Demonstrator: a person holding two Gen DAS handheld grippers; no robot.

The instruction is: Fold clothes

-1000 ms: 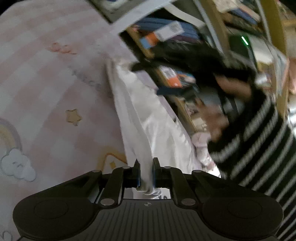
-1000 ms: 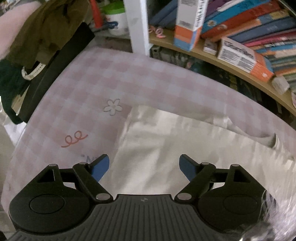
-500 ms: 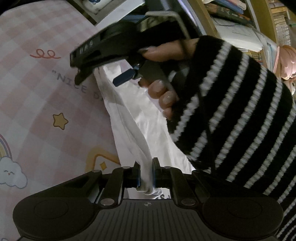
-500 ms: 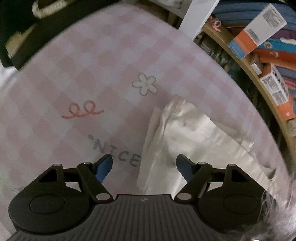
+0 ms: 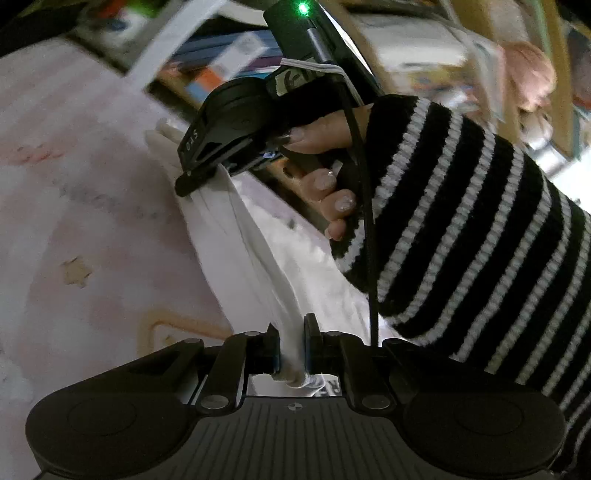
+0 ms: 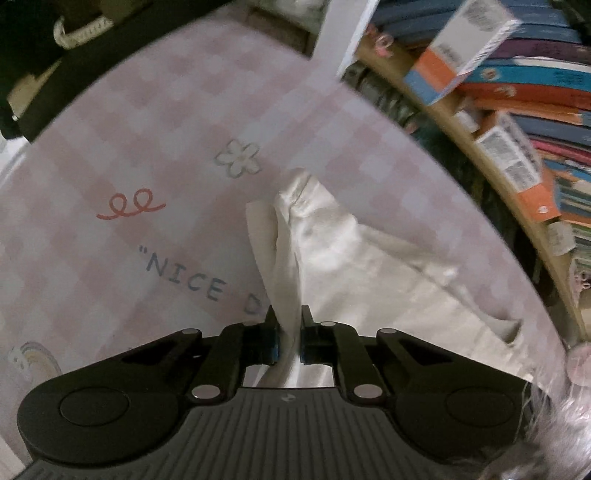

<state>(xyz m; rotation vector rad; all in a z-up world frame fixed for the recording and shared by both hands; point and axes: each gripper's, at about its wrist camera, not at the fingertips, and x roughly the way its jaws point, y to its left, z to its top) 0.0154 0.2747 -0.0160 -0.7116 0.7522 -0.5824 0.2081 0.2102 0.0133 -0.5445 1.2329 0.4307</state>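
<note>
A white garment (image 6: 369, 273) lies on a pink checked cloth (image 6: 140, 147) printed with a flower, a red squiggle and the words "NICE D". My right gripper (image 6: 290, 332) is shut on a bunched edge of it, near its far corner. In the left wrist view my left gripper (image 5: 291, 343) is shut on another edge of the white garment (image 5: 236, 236), which stretches taut from it up to my right gripper (image 5: 201, 173). A hand (image 5: 325, 170) in a black-and-white striped sleeve holds that right gripper.
A wooden bookshelf (image 6: 517, 122) packed with books and boxes curves along the far right edge of the table. A white post (image 6: 343, 29) stands at the back. Dark clothing and a bag (image 6: 48, 48) hang at the back left.
The right gripper, open above the garment's corner before, has come down and shut on the bunched edge. The left gripper kept its hold and the cloth between the two is now pulled taut.
</note>
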